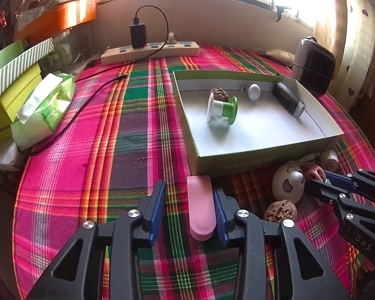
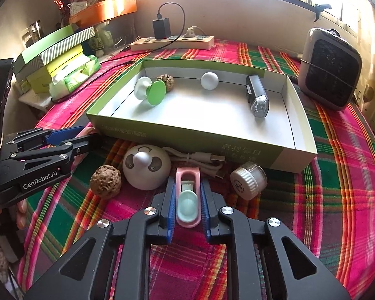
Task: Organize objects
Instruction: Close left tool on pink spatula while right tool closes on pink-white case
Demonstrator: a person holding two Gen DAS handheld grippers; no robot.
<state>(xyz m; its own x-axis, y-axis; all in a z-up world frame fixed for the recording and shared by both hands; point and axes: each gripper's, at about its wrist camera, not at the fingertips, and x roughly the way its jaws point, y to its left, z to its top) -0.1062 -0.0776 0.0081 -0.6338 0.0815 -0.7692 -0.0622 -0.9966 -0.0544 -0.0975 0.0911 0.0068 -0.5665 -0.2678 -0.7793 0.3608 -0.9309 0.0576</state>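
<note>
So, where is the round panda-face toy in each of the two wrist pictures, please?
Left wrist view: the panda-face toy lies low on the right, just in front of the open box, with a walnut below it.
Right wrist view: the panda-face toy sits left of centre, again before the open box, with the walnut at its left.
Shared landmark: the open box.

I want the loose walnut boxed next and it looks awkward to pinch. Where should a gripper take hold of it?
Grip the walnut across its middle, coming from above, pads on its left and right flanks. It is roundish and ridged, so the widest girth probably holds best; the panda ball crowds its right side, so angle in from the open near-left.
</note>
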